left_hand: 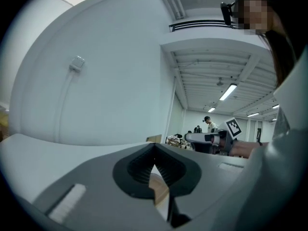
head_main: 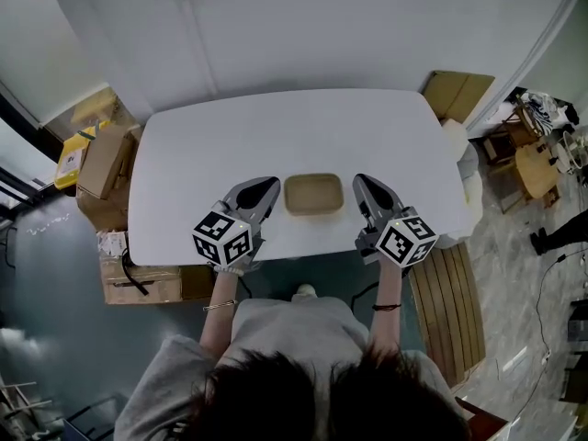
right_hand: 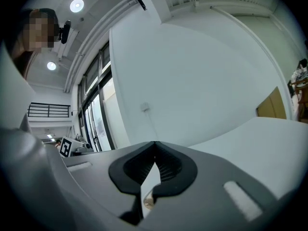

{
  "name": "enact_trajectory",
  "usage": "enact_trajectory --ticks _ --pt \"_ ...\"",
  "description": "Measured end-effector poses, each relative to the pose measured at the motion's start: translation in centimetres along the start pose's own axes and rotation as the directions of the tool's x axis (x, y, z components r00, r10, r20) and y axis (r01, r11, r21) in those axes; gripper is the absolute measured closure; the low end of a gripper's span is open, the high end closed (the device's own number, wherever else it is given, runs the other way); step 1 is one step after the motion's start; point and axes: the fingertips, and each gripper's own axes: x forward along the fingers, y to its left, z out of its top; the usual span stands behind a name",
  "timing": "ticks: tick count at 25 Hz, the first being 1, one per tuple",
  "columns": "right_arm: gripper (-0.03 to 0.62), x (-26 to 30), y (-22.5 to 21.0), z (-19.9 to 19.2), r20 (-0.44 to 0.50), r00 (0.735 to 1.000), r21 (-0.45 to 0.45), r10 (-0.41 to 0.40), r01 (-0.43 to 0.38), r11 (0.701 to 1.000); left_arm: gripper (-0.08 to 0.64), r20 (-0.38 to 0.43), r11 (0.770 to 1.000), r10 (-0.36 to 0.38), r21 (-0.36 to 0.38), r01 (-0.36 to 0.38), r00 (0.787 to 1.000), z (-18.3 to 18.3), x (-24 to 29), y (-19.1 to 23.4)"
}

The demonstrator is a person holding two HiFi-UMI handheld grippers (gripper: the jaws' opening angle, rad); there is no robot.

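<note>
A shallow tan tray [head_main: 313, 194] sits on the white table [head_main: 294, 127] near its front edge, between my two grippers. My left gripper [head_main: 271, 186] rests just left of the tray, jaws shut with nothing between them. My right gripper [head_main: 360, 183] lies just right of the tray, also shut and holding nothing. In the left gripper view the shut jaws meet at the left gripper [left_hand: 154, 147], a sliver of the tan tray [left_hand: 159, 186] shows below them, and the right gripper [left_hand: 204, 137] lies beyond. The right gripper view shows the right gripper [right_hand: 155, 144] shut.
Cardboard boxes [head_main: 101, 159] are stacked off the table's left side. A slatted wooden bench [head_main: 450, 292] stands to the right, flat cardboard [head_main: 457, 93] at the back right, a wooden chair [head_main: 537, 168] farther right. A person [left_hand: 209, 124] stands in the distance.
</note>
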Motion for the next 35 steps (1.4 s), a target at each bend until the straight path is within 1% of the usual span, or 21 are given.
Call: enact_trajectory --ticks 9,17,21,25,27,35 --pt "0.580 2.5 -2.4 0.5 -0.036 0.999 -0.010 0.033 -0.033 0.999 0.569 0.000 0.999 0.047 -0.020 -0.047 0.999 -0.6 2.0 1.3" --pt "0.580 3.8 -3.3 -1.4 -0.085 0.996 0.016 0.029 -0.028 0.999 0.569 -0.043 0.999 0.036 -0.033 -0.038 0.998 -2.0 3.0 2.2" --pt "0.580 4.1 -4.0 -3.1 -0.123 0.992 0.042 0.001 0.004 0.999 0.569 -0.087 0.998 0.024 -0.048 -0.028 0.996 -2.9 3.6 2.6" --pt "0.580 4.1 -5.3 -4.2 -0.153 0.988 0.068 -0.033 0.043 0.997 0.569 -0.138 0.998 -0.011 -0.056 0.003 0.990 -4.2 4.5 2.4" --pt "0.580 4.4 -5.5 -4.8 -0.161 0.986 0.075 -0.044 0.057 0.996 0.569 -0.156 0.998 -0.018 -0.067 0.008 0.988 -4.8 4.5 2.7" --pt "0.580 5.0 -7.0 -7.0 -0.237 0.967 0.066 -0.097 0.116 0.991 0.569 -0.207 0.994 -0.027 -0.110 0.005 0.978 -7.2 4.7 3.9"
